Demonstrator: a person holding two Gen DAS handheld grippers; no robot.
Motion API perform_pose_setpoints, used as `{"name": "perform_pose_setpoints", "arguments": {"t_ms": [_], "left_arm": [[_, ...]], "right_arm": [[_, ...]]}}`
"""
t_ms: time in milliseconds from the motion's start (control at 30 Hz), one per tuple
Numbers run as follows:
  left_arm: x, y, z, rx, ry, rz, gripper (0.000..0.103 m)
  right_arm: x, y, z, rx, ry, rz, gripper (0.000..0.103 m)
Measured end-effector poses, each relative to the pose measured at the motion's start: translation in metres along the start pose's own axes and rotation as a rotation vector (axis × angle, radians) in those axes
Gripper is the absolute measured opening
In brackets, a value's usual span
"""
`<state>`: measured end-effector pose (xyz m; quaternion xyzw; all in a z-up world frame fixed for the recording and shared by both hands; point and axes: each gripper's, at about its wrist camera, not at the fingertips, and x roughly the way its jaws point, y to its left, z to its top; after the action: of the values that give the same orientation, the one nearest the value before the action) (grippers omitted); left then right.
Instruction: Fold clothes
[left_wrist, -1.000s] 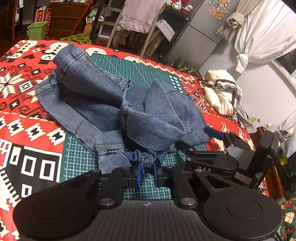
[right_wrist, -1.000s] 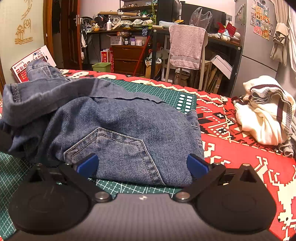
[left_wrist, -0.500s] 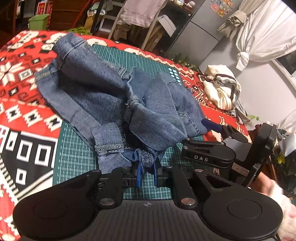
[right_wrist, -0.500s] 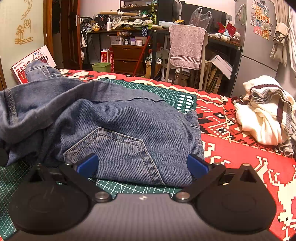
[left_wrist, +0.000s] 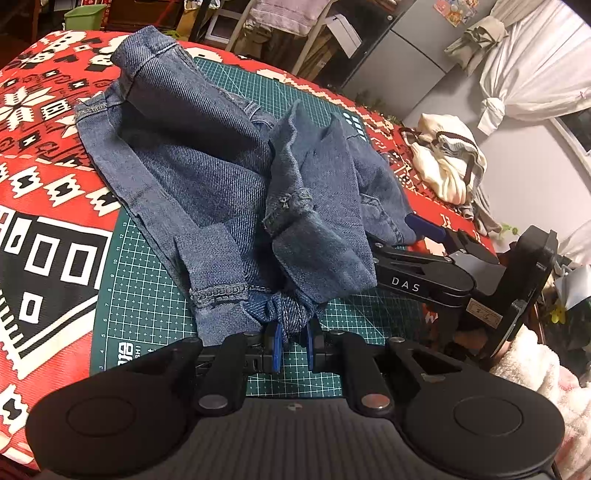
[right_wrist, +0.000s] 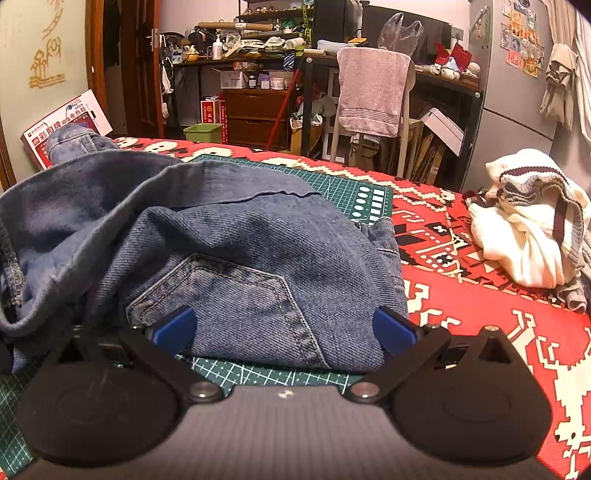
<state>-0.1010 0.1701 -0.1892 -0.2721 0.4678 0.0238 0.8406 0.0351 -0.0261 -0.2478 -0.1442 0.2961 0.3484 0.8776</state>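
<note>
A pair of blue jeans (left_wrist: 207, 177) lies bunched on the green cutting mat (left_wrist: 147, 306), one leg stretched to the far left. My left gripper (left_wrist: 291, 345) is shut on a gathered bunch of denim at the near edge, holding it just above the mat. The right gripper (left_wrist: 424, 229) appears at the right of the left wrist view, low beside the jeans. In the right wrist view the right gripper (right_wrist: 282, 328) is open, its blue fingertips (right_wrist: 175, 326) spread wide against the jeans (right_wrist: 236, 266) by the back pocket, gripping nothing.
A red patterned cloth (left_wrist: 44, 155) covers the surface under the mat. A cream striped sweater (right_wrist: 528, 229) lies heaped at the right. A chair with a towel (right_wrist: 373, 92), shelves and a fridge stand beyond the far edge. A pink fluffy sleeve (left_wrist: 546, 369) shows at the right.
My left gripper has pulled its bunch of denim toward the near side and lifted a little, drawing the folds up. The right gripper has stayed put and open.
</note>
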Motion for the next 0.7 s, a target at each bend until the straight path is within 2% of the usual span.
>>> {"name": "perform_pose_setpoints", "arguments": {"t_ms": [100, 200, 267, 300, 400, 567, 700], "left_arm": [[-0.001, -0.001, -0.001, 0.006, 0.003, -0.002, 0.013], [-0.003, -0.002, -0.003, 0.018, 0.004, -0.003, 0.013], [-0.004, -0.003, -0.005, 0.026, 0.006, -0.006, 0.013], [-0.004, -0.003, -0.005, 0.03, 0.007, -0.007, 0.013], [-0.004, -0.001, -0.007, 0.025, 0.013, -0.021, 0.013], [-0.002, -0.003, -0.01, 0.026, 0.017, -0.038, 0.013], [-0.002, -0.005, -0.013, 0.032, 0.021, -0.054, 0.013]], "right_arm": [[-0.012, 0.003, 0.002, -0.026, 0.013, 0.005, 0.103], [-0.033, -0.003, 0.004, 0.058, 0.025, 0.044, 0.102], [-0.049, -0.008, 0.007, 0.136, 0.025, 0.065, 0.099], [-0.056, -0.009, 0.009, 0.168, 0.026, 0.075, 0.093], [-0.072, -0.004, 0.023, 0.214, 0.021, 0.139, 0.086], [-0.077, 0.024, 0.054, 0.171, 0.003, 0.196, 0.085], [-0.067, 0.042, 0.077, 0.167, 0.011, 0.225, 0.079]]}}
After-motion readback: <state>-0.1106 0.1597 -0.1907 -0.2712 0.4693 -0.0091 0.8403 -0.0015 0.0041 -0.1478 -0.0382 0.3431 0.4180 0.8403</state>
